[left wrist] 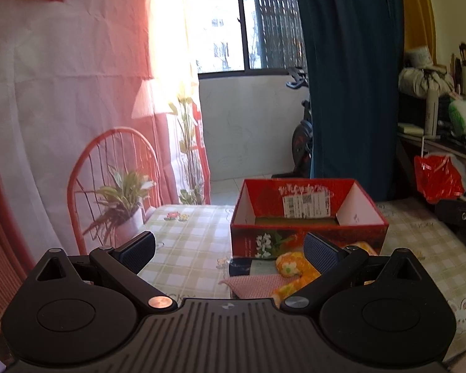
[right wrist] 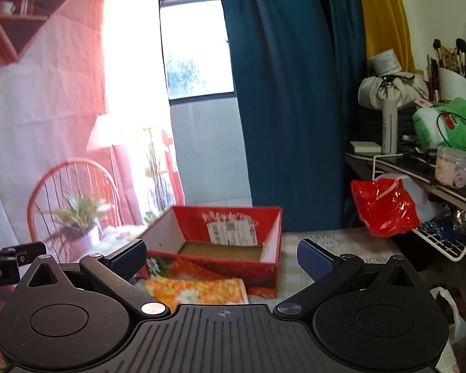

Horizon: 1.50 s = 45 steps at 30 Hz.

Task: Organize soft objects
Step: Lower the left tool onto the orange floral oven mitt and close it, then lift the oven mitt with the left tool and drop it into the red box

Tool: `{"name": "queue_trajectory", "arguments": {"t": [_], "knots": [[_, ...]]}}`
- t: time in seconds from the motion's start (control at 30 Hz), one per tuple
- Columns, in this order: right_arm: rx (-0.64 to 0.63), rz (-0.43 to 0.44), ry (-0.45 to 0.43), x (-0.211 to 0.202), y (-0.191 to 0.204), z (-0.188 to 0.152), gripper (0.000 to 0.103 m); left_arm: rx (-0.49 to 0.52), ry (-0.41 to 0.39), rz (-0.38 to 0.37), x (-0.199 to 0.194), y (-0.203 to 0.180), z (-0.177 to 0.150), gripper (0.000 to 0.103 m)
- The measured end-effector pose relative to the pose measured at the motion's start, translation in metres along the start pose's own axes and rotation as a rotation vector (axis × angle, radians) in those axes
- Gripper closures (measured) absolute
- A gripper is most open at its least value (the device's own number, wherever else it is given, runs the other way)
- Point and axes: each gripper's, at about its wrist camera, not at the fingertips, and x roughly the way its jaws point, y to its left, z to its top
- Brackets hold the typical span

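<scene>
Left wrist view showed the orange floral cloth (left wrist: pixel 290 269) and pink knitted cloth (left wrist: pixel 251 284) lying limp on the tabletop (left wrist: pixel 186 242) before the open red cardboard box (left wrist: pixel 307 227). Both grippers' jaws stood spread, empty. Light, floppy fabric probably needs a bunched-fold pinch.

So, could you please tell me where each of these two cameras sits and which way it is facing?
Left wrist: sits on the left gripper, looking forward over the checked tablecloth at the red box, with folded cloths before it; both fingers show, spread apart.
Right wrist: sits on the right gripper, facing the same box from further right, above an orange floral cloth; its spread fingers show, plus a sliver of the other gripper at the left edge.
Shared: the open, empty box, the window, the blue curtain and the red bag.
</scene>
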Motion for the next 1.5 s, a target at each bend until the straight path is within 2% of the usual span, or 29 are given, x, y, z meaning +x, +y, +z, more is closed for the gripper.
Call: {"name": "queue_trajectory", "arguments": {"t": [0.07,0.13,0.23,0.37,0.43,0.5,0.67,0.87,0.93,1.0,1.03,1.33,1.4,1.43,1.47,1.5], "knots": [[-0.007,0.006,0.024,0.009,-0.002,-0.006,0.001,0.015,0.031,-0.015,0.014,-0.004,-0.009,0.002],[-0.005,0.051,0.057,0.021,-0.004,-0.011,0.000,0.028,0.077,-0.030,0.030,-0.006,-0.018,0.003],[-0.015,0.022,0.091,0.040,-0.006,-0.023,0.000,0.019,0.147,-0.069,0.053,-0.008,-0.030,0.007],[-0.055,0.032,0.144,0.066,-0.005,-0.039,0.001,-0.022,0.192,-0.129,0.078,-0.006,-0.042,0.015],[-0.075,0.037,0.168,0.080,-0.002,-0.047,0.006,-0.027,0.209,-0.144,0.089,-0.009,-0.049,0.017],[-0.090,0.040,0.193,0.093,-0.001,-0.055,0.020,-0.029,0.222,-0.168,0.098,-0.013,-0.055,0.026],[-0.072,0.057,0.222,0.122,-0.005,-0.070,0.034,-0.109,0.241,-0.253,0.113,-0.011,-0.073,0.027],[-0.029,0.098,0.255,0.137,-0.010,-0.094,0.035,-0.158,0.257,-0.307,0.121,-0.010,-0.089,0.029],[-0.034,0.096,0.265,0.139,-0.010,-0.102,0.035,-0.159,0.263,-0.324,0.124,-0.012,-0.089,0.032],[-0.030,0.102,0.265,0.140,-0.012,-0.107,0.035,-0.150,0.259,-0.336,0.125,-0.014,-0.090,0.039],[-0.020,0.107,0.262,0.141,-0.014,-0.108,0.035,-0.144,0.260,-0.341,0.126,-0.015,-0.090,0.039],[0.023,0.137,0.267,0.148,-0.024,-0.113,0.036,-0.088,0.288,-0.317,0.133,-0.027,-0.090,0.041],[0.030,0.153,0.274,0.149,-0.025,-0.113,0.047,-0.079,0.279,-0.308,0.130,-0.027,-0.089,0.064],[0.023,0.149,0.274,0.147,-0.024,-0.112,0.050,-0.069,0.272,-0.296,0.129,-0.027,-0.087,0.071],[0.006,0.141,0.267,0.144,-0.022,-0.110,0.056,-0.066,0.262,-0.290,0.126,-0.025,-0.086,0.079],[-0.010,0.135,0.256,0.141,-0.019,-0.108,0.066,-0.071,0.252,-0.290,0.125,-0.023,-0.085,0.082]]}}
